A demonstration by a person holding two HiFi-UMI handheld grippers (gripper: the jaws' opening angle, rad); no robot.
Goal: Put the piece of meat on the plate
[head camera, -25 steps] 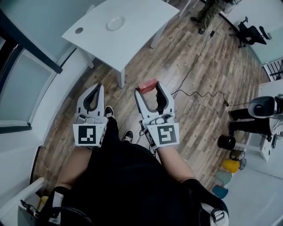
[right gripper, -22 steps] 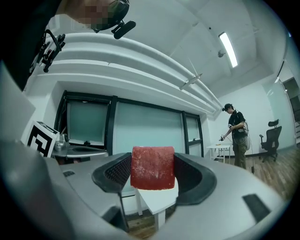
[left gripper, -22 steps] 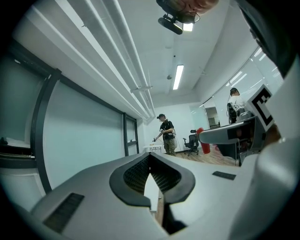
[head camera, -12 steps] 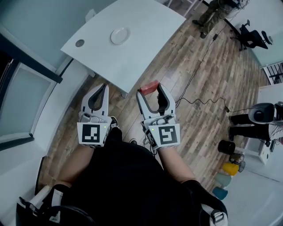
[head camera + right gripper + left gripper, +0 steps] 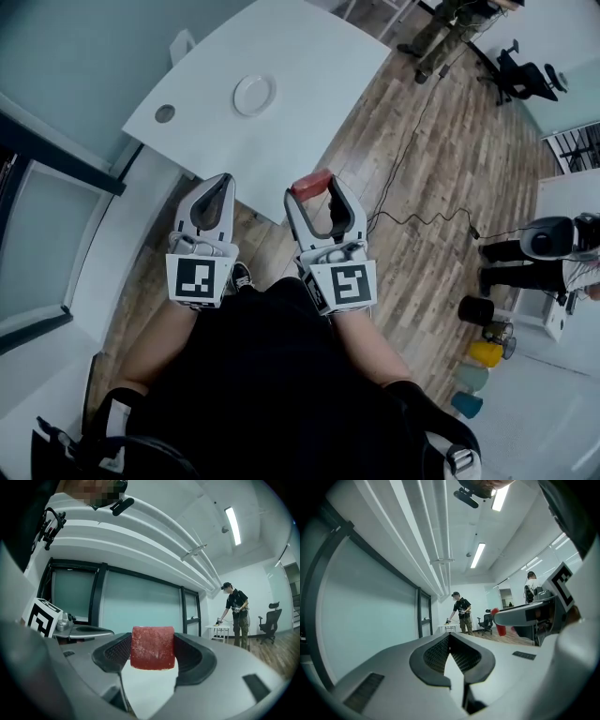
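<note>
The person stands at the near corner of a white table [image 5: 309, 47], both bare forearms stretched forward from the body, side by side and roughly parallel. Each gripper's marker cube faces up toward the head camera, and the jaws point away toward the table. The right gripper [image 5: 313, 188] is clamped on the piece of meat [image 5: 310, 184], a red block pinched at the very tips. In the right gripper view the two dark ribbed pads press its left and right sides, and its top sticks up above them [image 5: 153, 647]. From the head view the meat sits at the table's right-hand edge, just beside the near corner, held in the air and not resting on anything. The left gripper [image 5: 222, 181] has its jaws drawn together with nothing between them. Its own view shows the pads meeting in a point [image 5: 449, 638], and the right gripper with the red block appears off to the right of that view. In the head view the left gripper's tips overlap the table's left-hand edge, close to the same corner; how high they are above it cannot be told. The plate [image 5: 253, 95], white, round and bare, lies on the table well beyond both grippers, toward the left half. A small round disc [image 5: 165, 113] sits near the table's left corner. The floor [image 5: 422, 169] is wood plank with a dark cable [image 5: 427, 200] trailing across it to the right of the grippers.
</note>
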